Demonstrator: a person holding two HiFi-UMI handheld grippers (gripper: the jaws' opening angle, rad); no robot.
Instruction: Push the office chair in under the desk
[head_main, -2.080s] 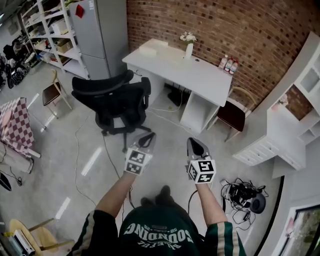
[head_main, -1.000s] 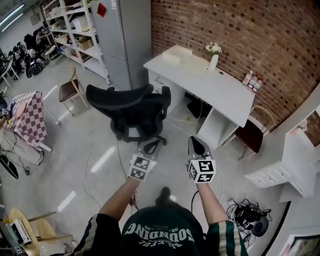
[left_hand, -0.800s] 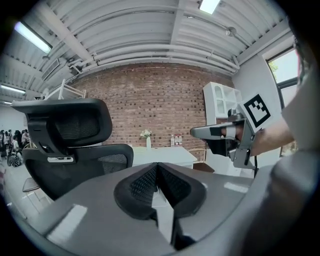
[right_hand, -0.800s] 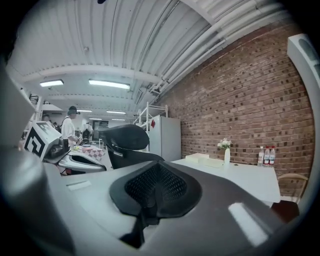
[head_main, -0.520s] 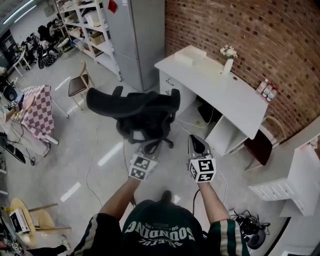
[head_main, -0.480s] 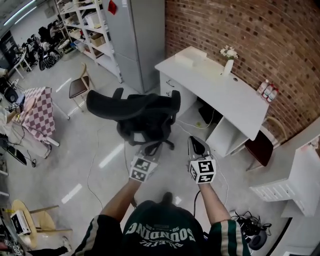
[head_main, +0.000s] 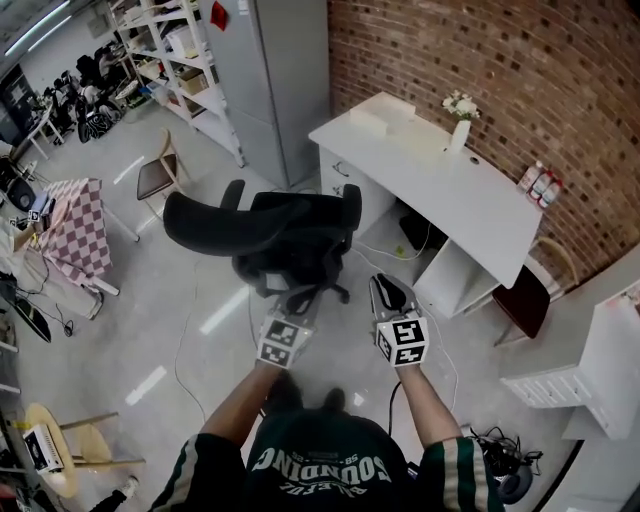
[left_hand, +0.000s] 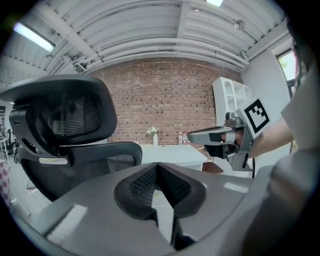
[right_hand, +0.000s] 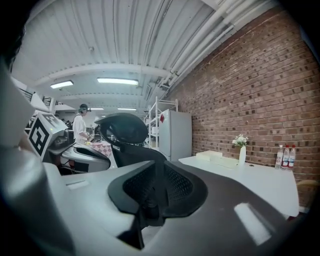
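The black mesh office chair (head_main: 270, 230) stands out on the floor, ahead of the left tool (head_main: 303, 298) and ahead-left of the right tool (head_main: 383, 288), touched by neither. The white tabletop (head_main: 440, 190) lies beyond the chair, ahead-right of the right tool, with its kneehole unfilled. By my reading nothing of the push is done: reaching the chair and rolling it under are both left.

The left tool's jaws are together and empty. The right tool's jaws have just been opening a crack, with nothing between them.

The green shirt's lettering (head_main: 318, 466), upside down in the head view, seems to read "SOUNDING". The bottle labels are too small to read.
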